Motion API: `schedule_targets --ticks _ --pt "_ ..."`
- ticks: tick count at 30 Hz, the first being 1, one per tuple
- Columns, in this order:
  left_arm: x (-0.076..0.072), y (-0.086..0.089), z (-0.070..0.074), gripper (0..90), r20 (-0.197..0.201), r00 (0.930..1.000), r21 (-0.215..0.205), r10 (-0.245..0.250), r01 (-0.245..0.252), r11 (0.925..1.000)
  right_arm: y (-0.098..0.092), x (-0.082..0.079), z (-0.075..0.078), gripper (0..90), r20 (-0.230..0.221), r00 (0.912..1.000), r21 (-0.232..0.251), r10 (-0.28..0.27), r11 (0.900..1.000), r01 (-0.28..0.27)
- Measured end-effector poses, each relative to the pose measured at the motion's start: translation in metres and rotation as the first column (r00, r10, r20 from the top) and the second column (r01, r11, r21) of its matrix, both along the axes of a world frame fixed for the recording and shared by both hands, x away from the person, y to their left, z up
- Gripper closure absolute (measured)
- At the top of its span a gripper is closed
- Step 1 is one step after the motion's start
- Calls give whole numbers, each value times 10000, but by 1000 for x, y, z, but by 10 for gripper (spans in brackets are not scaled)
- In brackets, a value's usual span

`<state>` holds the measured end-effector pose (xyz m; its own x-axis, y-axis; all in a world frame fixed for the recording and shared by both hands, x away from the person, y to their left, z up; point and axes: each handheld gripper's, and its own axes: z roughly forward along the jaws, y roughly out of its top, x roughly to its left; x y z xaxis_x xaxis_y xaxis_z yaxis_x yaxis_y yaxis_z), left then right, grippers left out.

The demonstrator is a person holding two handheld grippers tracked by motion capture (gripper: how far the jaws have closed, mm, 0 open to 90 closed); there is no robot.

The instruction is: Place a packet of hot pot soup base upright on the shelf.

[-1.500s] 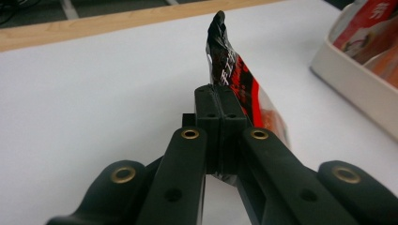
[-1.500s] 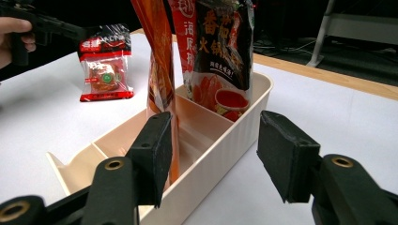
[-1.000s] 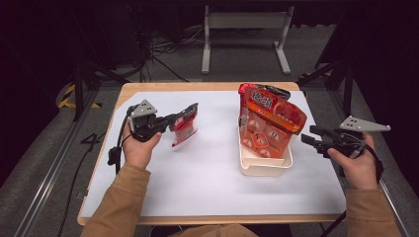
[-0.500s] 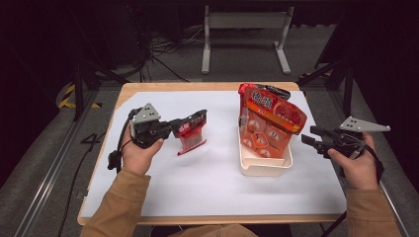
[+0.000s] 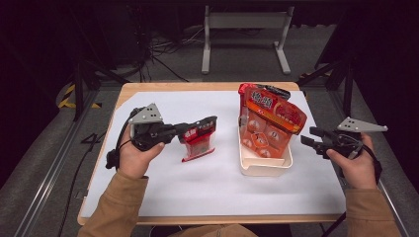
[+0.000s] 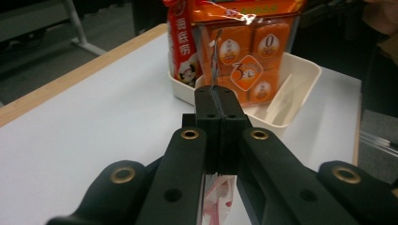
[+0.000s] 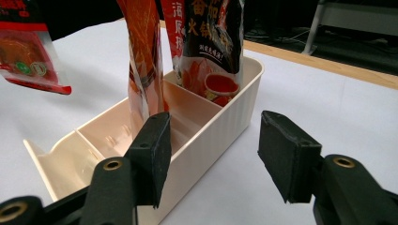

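The left gripper [image 5: 207, 124] has carried its small red packet [image 5: 198, 142] rightward toward the cream bin [image 5: 264, 165], jaws clenched on the packet's top edge. Such a thin pinch could slip. The right gripper [image 5: 310, 139] waits released. White tabletop [image 5: 222, 192]; dark room.

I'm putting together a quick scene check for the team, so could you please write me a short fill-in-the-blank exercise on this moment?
1. The left gripper is shut on a small red ____.
2. The cream bin stands on the ____ tabletop.
3. The jaws of the right gripper stand ____, with nothing between them.
4. The large orange packets stand ____ in the bin.

Missing words: packet; white; open; upright
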<state>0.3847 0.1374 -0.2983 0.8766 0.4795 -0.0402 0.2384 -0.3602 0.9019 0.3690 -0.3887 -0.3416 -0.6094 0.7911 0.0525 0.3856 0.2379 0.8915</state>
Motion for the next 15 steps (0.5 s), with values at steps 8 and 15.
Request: schedule_targets --ticks 8,15 --pt "-6 -8 10 900 109 9978 -189 -657 659 9976 0 0 0 449 -20 10000 74 74 9999 -74" --pt "-11 -19 17 900 438 9929 -298 -1110 1123 9932 0 1 -1 447 -61 10000 -6 22 10000 -23"
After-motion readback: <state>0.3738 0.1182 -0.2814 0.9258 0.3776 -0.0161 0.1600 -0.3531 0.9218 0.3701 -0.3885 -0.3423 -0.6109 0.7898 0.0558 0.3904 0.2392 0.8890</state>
